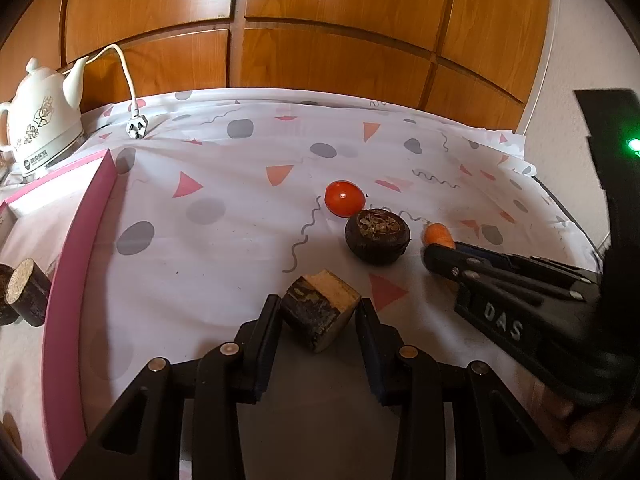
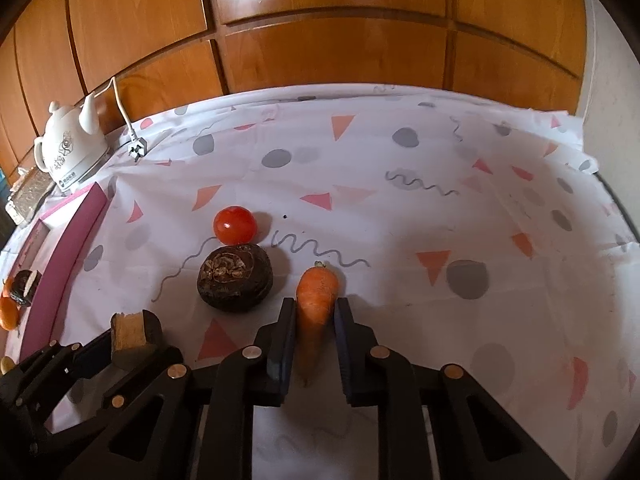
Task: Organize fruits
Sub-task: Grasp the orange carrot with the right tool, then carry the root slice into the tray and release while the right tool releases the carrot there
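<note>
Fruits and vegetables lie scattered on a patterned tablecloth point(image 2: 400, 208). Carrot point(image 2: 316, 300) lies lengthwise between the fingers of the right gripper point(image 2: 314, 316), leafy end pointing away, both pads pressed against its sides, so clamped on it, resting on the cloth. Seen again from the left wrist view as an orange stub point(image 1: 439, 235) poking past the right gripper's point(image 1: 434, 254) tips. Sugarcane chunk point(image 1: 320, 308), dark-barked with a pale cut face, sits tilted between the fingers of the left gripper point(image 1: 320, 312); both pads touch its sides, gripped. Same chunk point(image 2: 134, 334) shows at lower left in the right wrist view, held by the left gripper point(image 2: 120, 344). Dark round fruit point(image 2: 236, 278) with a dried, crinkled top rests just left of the carrot, apart from it. Tomato point(image 2: 235, 224) sits right behind the dark fruit, nearly touching. Pink box point(image 1: 84, 240) stands along the left side of the cloth, holding more dark cane pieces point(image 1: 28, 292) and something orange point(image 2: 8, 314). White kettle point(image 1: 40, 120) with its cord and plug point(image 1: 137, 125) stands at the far left corner, before a wooden panelled wall point(image 1: 340, 20).
</note>
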Motion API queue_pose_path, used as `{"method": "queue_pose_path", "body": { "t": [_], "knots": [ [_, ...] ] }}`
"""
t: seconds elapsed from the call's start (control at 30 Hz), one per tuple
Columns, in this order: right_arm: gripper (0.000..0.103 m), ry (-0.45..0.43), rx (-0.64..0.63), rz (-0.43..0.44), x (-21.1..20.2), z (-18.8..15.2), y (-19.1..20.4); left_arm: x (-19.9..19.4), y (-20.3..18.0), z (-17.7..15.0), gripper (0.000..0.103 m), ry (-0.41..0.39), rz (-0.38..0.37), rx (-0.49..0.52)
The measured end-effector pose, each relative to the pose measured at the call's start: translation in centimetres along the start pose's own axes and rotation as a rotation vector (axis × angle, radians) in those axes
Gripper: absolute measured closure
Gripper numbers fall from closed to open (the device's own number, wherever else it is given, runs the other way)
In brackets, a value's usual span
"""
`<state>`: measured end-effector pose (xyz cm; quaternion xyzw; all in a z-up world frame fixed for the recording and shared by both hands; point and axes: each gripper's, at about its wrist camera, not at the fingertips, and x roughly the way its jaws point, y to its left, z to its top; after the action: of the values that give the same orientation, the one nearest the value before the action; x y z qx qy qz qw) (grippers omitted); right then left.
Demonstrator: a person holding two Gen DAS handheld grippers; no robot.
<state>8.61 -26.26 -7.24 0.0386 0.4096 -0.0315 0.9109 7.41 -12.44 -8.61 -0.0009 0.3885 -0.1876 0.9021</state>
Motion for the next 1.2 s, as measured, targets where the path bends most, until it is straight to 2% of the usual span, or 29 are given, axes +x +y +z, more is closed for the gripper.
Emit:
{"method": "queue_pose_path", "body": {
  "t": [0.13, 0.8, 1.2],
  "knots": [
    [0.084, -0.009, -0.017, -0.003, -0.2, -0.9, 0.2, 0.0, 0.0, 0.0, 0.066, 0.001, 0.001, 0.000],
    [0.084, -0.018, -0.045, -0.029, -0.1, -0.9, 0.6, -0.7, 0.0, 0.2, 0.066, 0.015, 0.010, -0.002],
    [0.084, -0.013, -0.078, -0.024, -0.8, -1.3, 0.8, -4.3, 0.5, 1.0, 0.066, 0.009, -0.020, -0.038]
  ]
}}
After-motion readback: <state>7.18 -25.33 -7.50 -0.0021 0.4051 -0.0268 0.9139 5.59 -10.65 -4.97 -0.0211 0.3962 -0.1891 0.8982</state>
